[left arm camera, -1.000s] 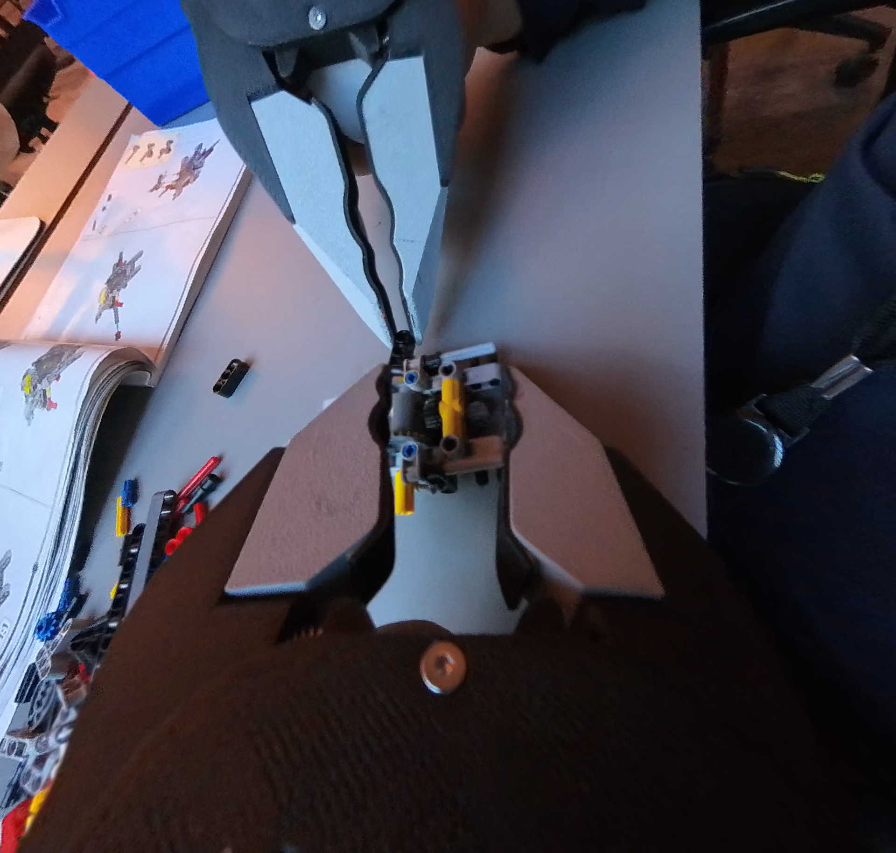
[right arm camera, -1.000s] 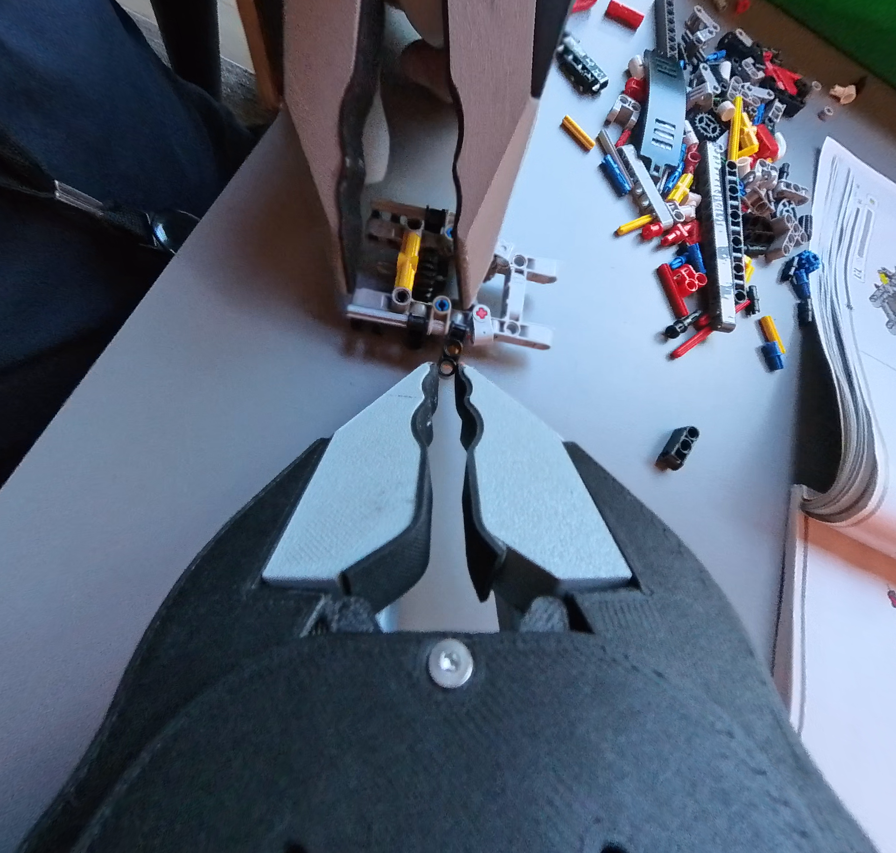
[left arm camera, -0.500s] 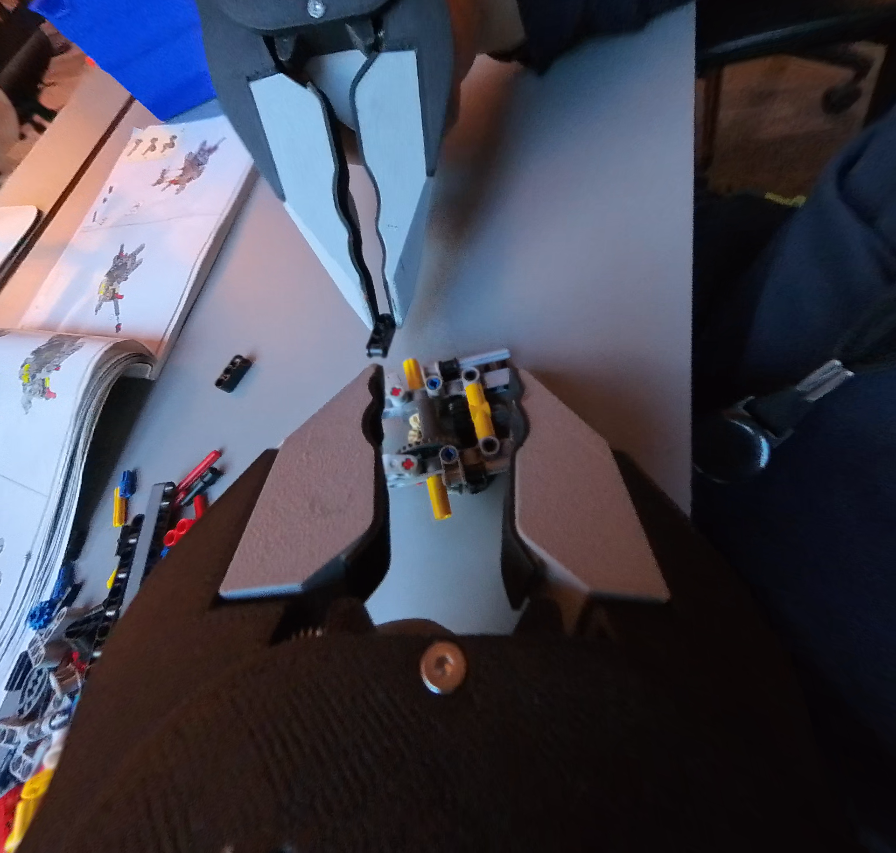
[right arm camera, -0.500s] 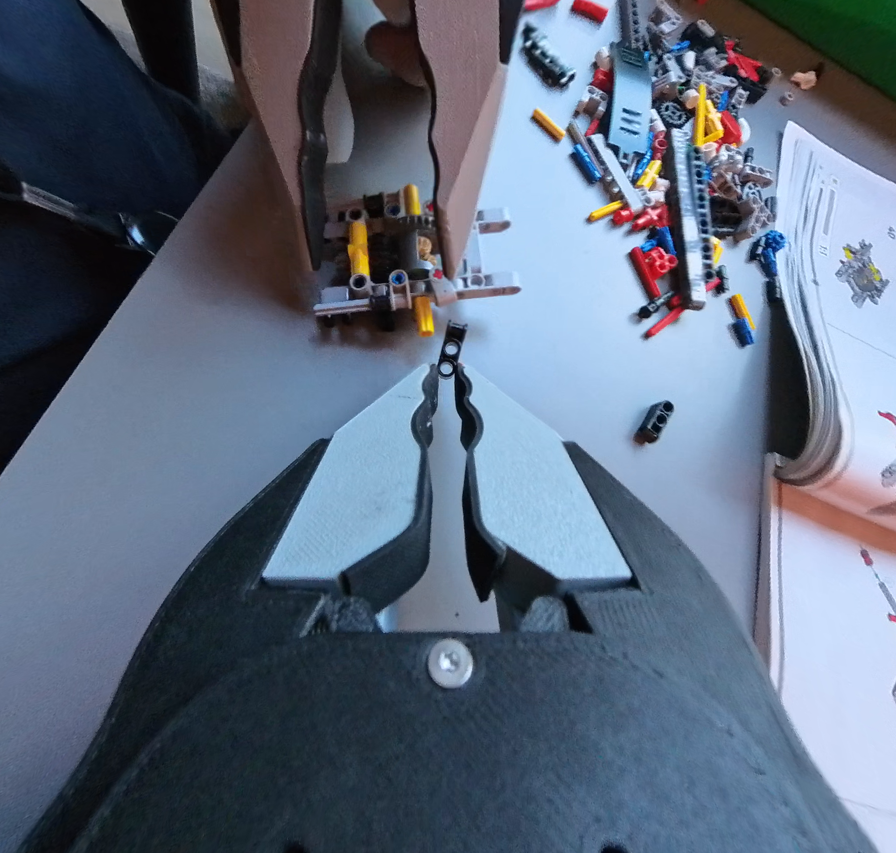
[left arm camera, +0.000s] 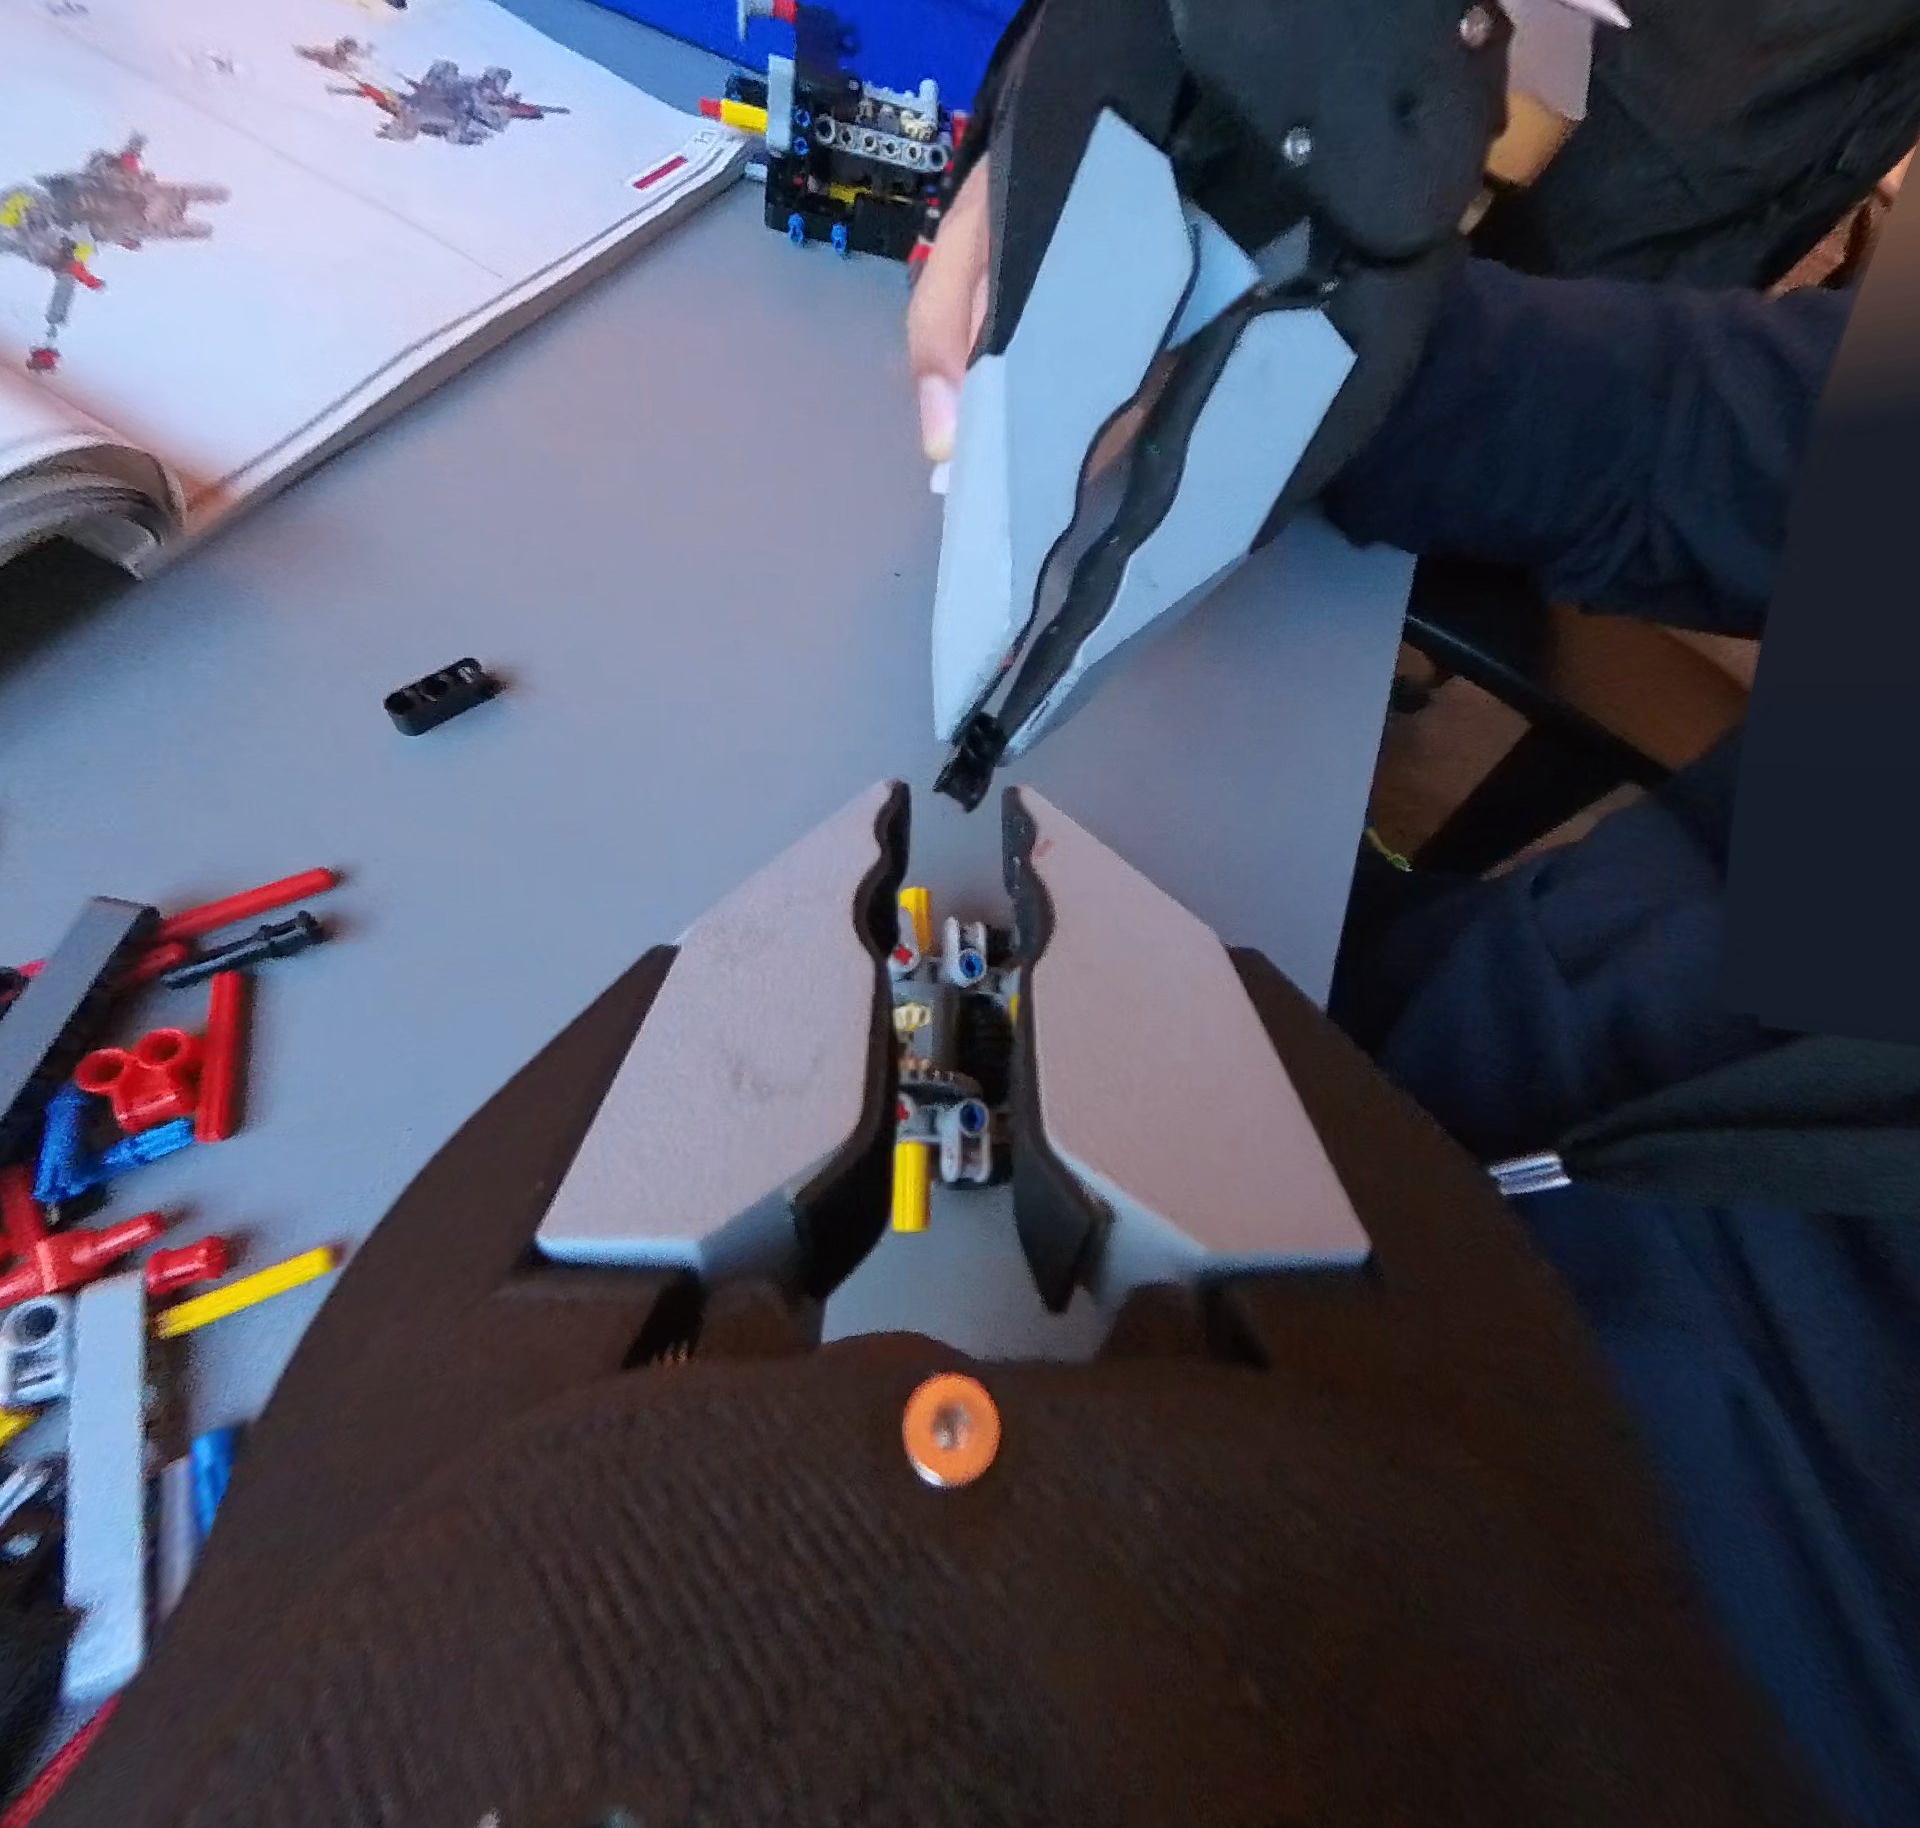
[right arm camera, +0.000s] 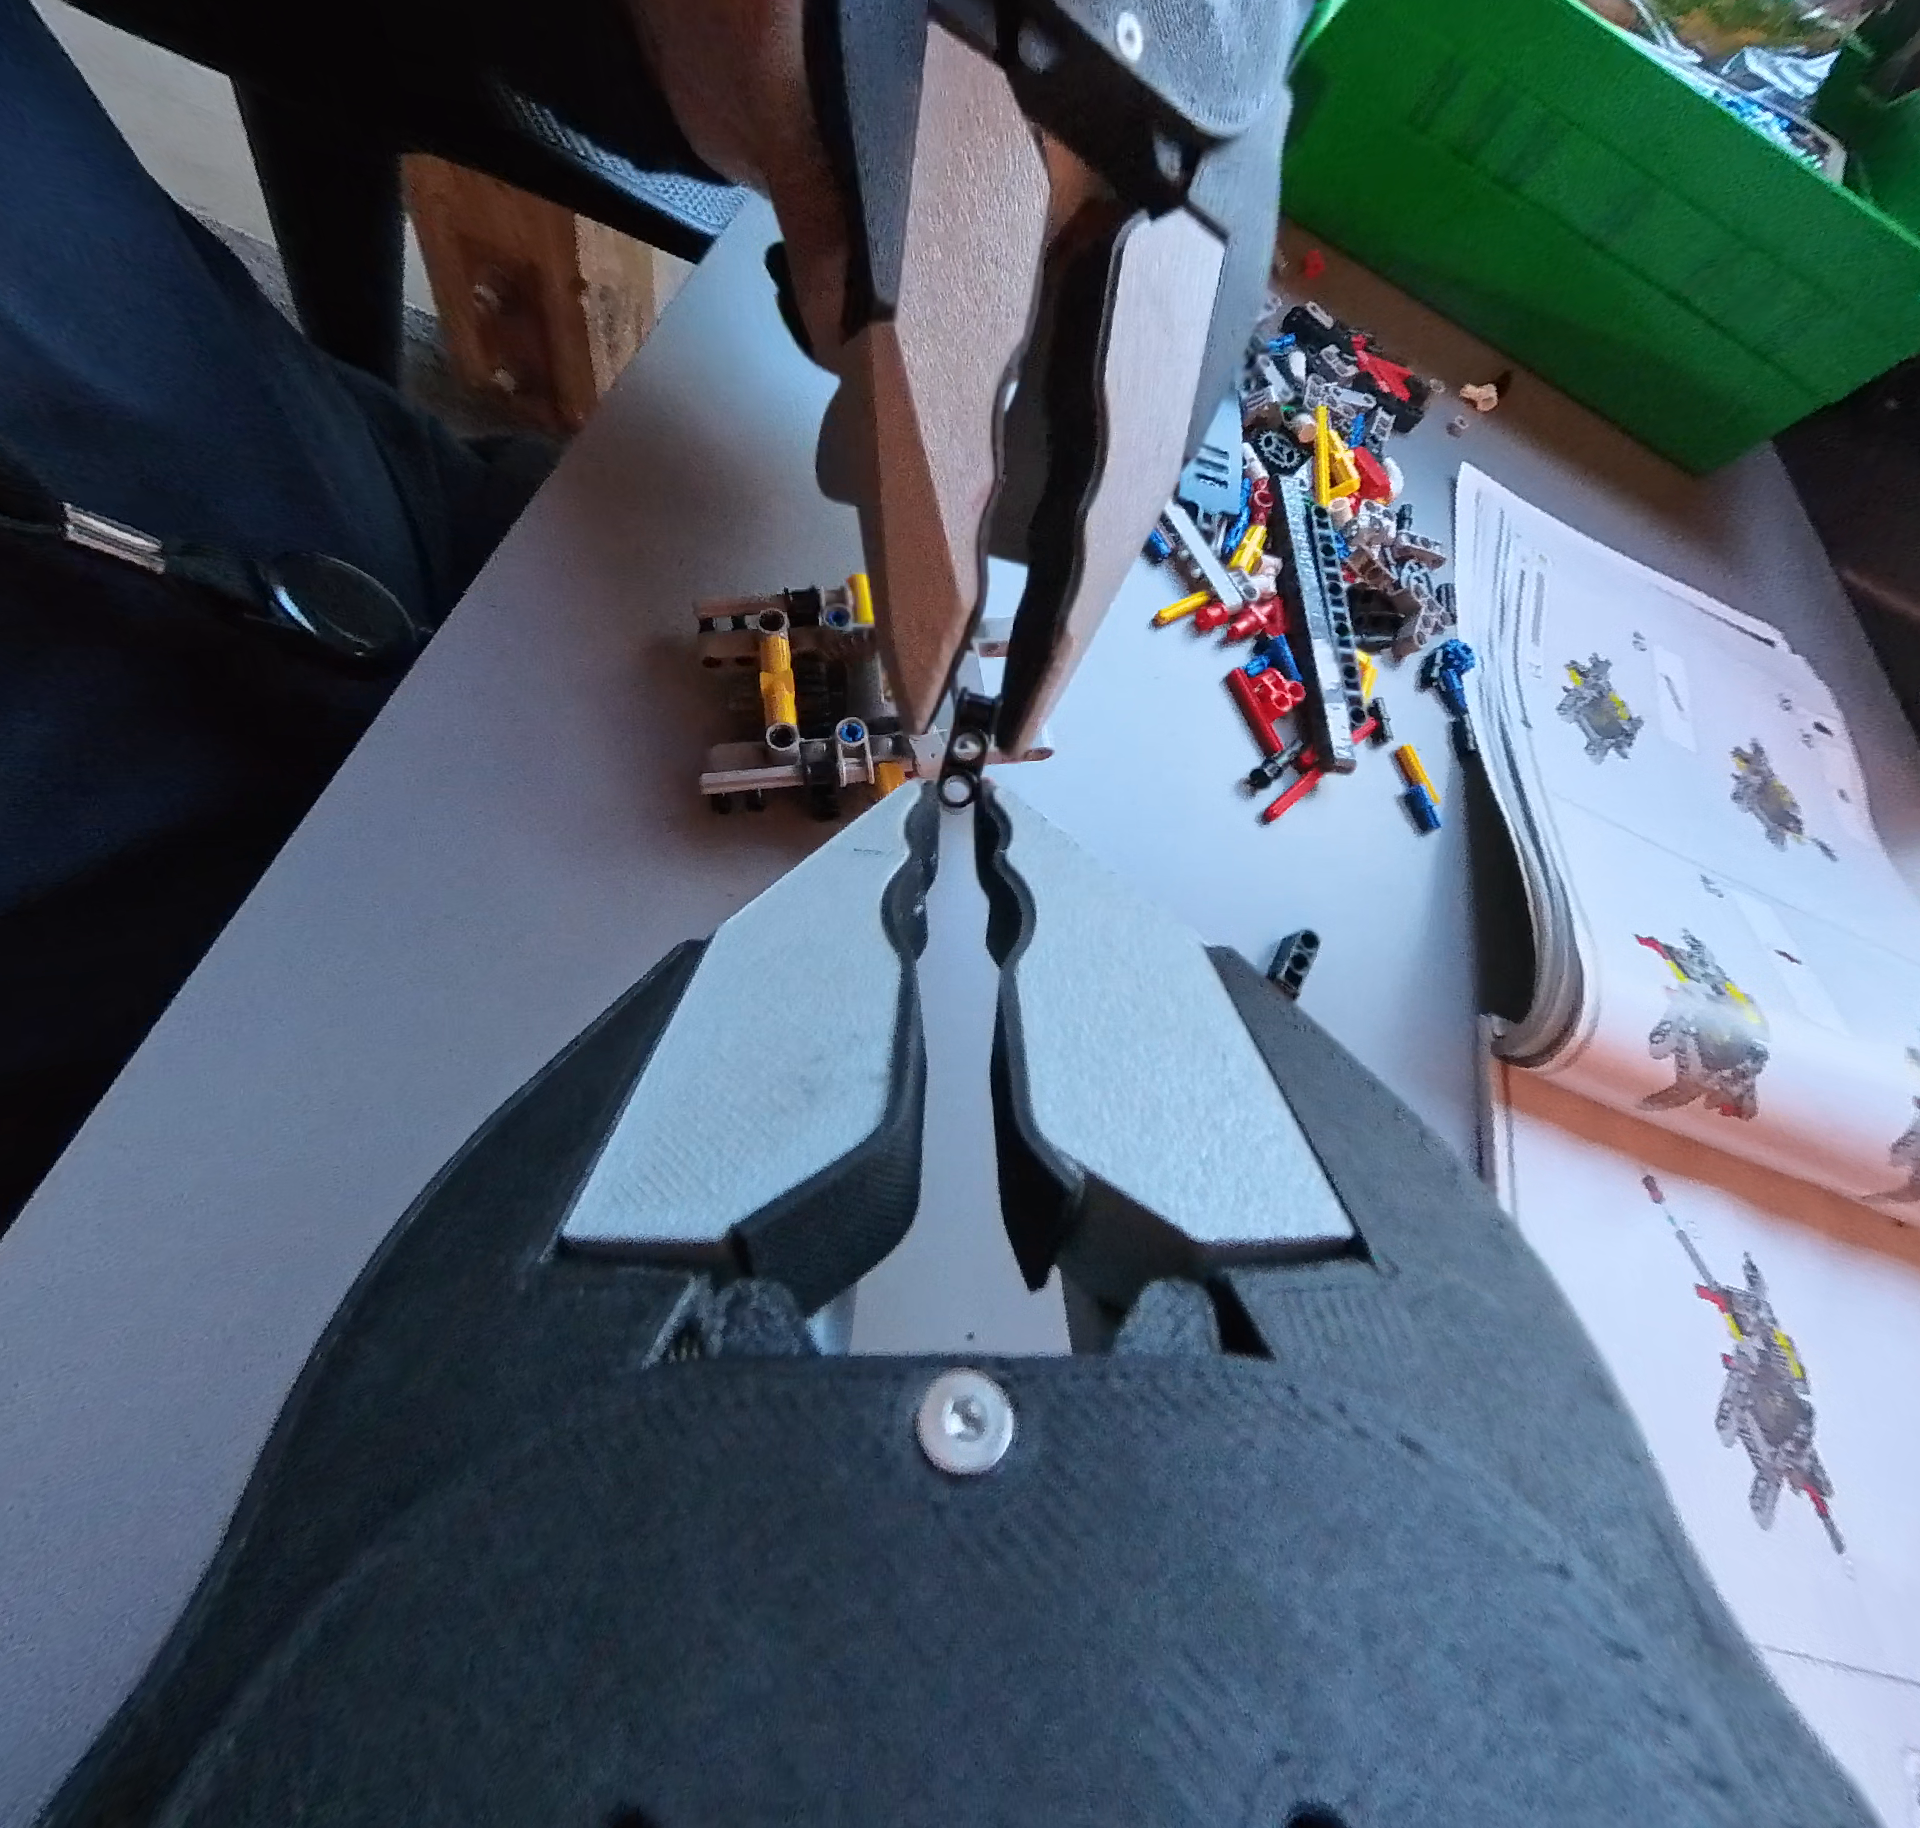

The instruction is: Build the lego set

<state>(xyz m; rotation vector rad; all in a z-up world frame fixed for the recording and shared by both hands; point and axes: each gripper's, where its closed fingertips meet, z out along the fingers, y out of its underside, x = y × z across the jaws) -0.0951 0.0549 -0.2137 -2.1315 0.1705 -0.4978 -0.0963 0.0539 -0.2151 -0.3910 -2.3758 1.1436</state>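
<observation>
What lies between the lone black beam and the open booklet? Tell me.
Nothing: only bare grey table separates the black beam from the booklet, as both wrist views show.

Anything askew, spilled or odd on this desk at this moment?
Nothing damaged. Loose building pieces lie strewn in a heap beside the open instruction booklet, and one black beam lies alone, apart from the heap. The small grey-and-yellow assembly sits near the table edge.
</observation>
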